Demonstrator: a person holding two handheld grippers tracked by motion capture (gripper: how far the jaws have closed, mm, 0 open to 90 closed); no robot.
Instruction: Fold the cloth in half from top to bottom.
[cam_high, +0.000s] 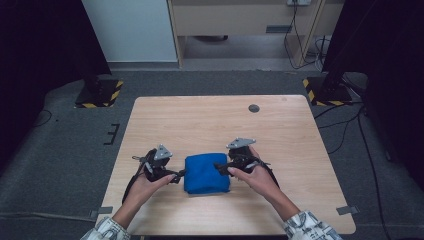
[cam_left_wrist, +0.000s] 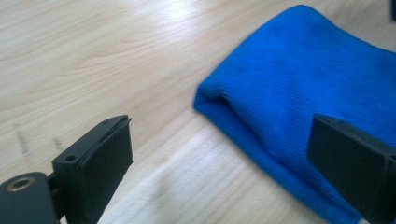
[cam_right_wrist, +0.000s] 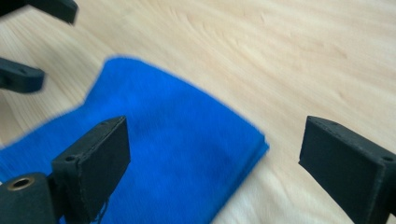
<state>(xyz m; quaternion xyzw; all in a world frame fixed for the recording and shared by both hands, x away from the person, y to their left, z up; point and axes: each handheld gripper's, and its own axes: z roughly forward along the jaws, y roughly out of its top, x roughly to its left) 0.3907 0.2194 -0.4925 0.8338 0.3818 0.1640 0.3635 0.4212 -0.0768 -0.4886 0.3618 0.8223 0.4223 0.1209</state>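
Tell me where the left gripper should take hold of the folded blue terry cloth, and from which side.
Grip the folded blue terry cloth at its near left corner, where the fold bulges off the wooden table. Bring the open left gripper in low from the left, one jaw above the fold and one below; the flat middle probably offers no edge.

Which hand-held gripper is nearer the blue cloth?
Right. The right hand-held gripper has its open jaws over the blue cloth at its right edge. The left hand-held gripper, also open, sits just beside the cloth's left edge.
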